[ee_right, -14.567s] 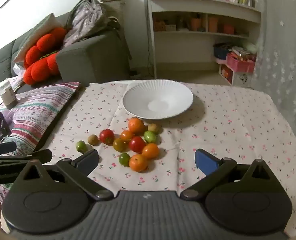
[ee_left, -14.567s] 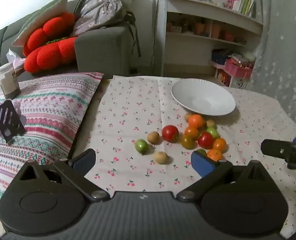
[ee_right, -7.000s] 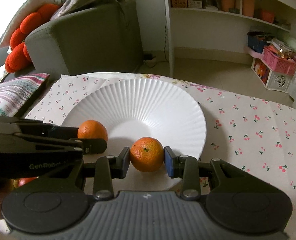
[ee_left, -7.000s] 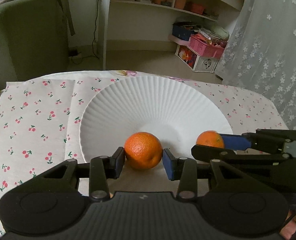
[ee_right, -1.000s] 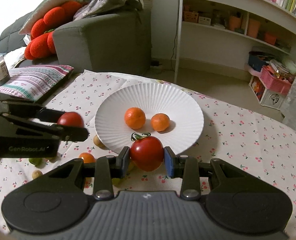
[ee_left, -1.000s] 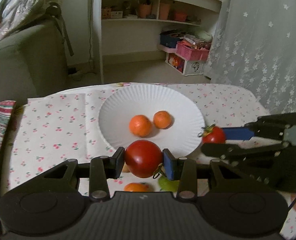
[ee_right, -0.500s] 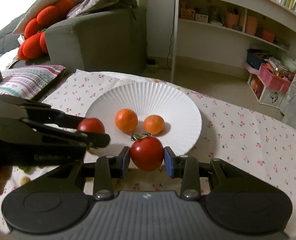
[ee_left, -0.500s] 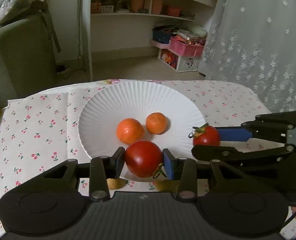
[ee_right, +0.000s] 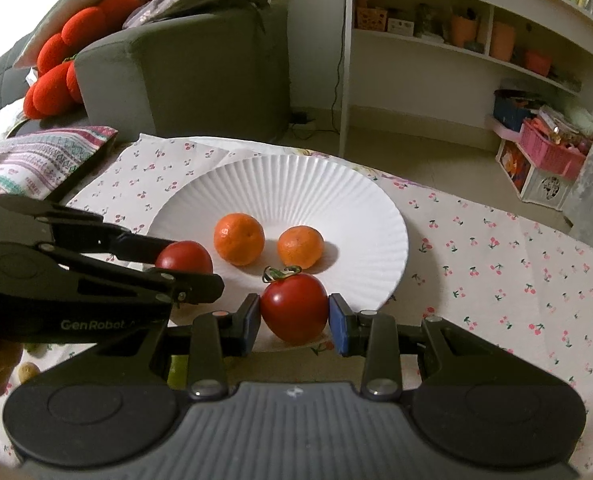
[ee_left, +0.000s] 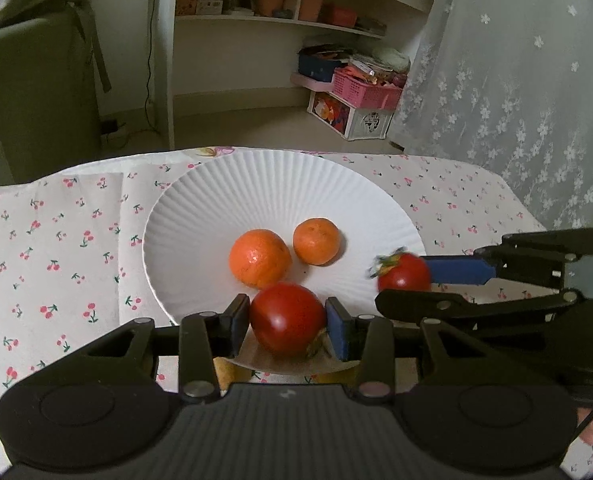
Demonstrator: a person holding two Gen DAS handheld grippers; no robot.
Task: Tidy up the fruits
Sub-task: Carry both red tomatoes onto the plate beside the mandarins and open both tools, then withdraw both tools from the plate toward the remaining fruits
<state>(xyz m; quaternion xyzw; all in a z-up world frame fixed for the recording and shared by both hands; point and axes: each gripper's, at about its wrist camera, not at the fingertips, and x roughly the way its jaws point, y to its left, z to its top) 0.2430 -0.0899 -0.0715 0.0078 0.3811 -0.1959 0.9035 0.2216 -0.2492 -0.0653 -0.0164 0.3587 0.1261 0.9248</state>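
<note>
Left hand-held gripper pinching a red tomato over near rim of white plate; right hand-held gripper pinching a stemmed tomato alongside. Lower each clear of the two oranges before easing grip, to avoid rolling.

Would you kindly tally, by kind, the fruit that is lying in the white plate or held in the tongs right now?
Oranges in the white plate: 2
Tomatoes held in the tongs: 2 (left, right)
Total: 4
</note>
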